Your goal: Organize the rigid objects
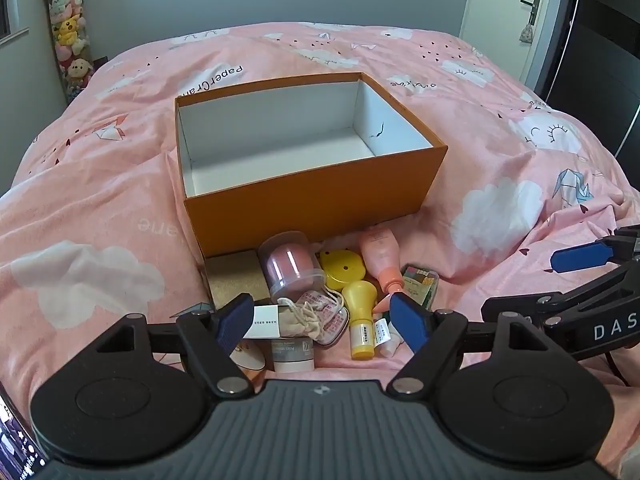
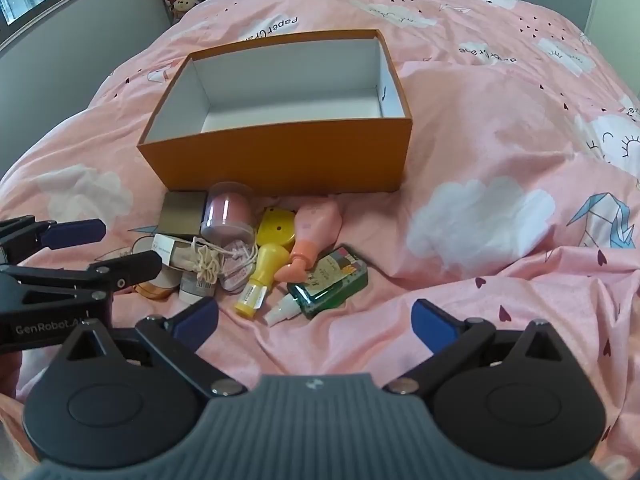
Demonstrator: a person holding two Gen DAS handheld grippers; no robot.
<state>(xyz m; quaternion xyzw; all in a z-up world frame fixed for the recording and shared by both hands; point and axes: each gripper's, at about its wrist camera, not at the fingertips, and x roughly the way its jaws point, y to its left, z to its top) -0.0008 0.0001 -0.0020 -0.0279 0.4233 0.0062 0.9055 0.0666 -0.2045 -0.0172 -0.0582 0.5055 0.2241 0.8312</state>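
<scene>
An open orange box (image 1: pixel 316 200) (image 2: pixel 280 156) with a white inside stands on the pink bed, nothing in it. In front of it lies a heap: a clear jar with pink contents (image 1: pixel 290 266) (image 2: pixel 229 216), a yellow round case (image 1: pixel 344 270), a pink bottle (image 1: pixel 382 258) (image 2: pixel 314 228), a yellow bottle (image 1: pixel 360 320) (image 2: pixel 262 280), a green bottle (image 2: pixel 330 282), a brown box (image 1: pixel 236 278) and a cloth pouch (image 1: pixel 310 316). My left gripper (image 1: pixel 324 322) hangs open over the heap. My right gripper (image 2: pixel 316 320) stands open just short of the green bottle.
The pink quilt (image 2: pixel 500 208) with cloud prints is rumpled around the heap. A column of plush toys (image 1: pixel 70 36) stands at the wall on the far left. A white door (image 1: pixel 516 12) is at the far right.
</scene>
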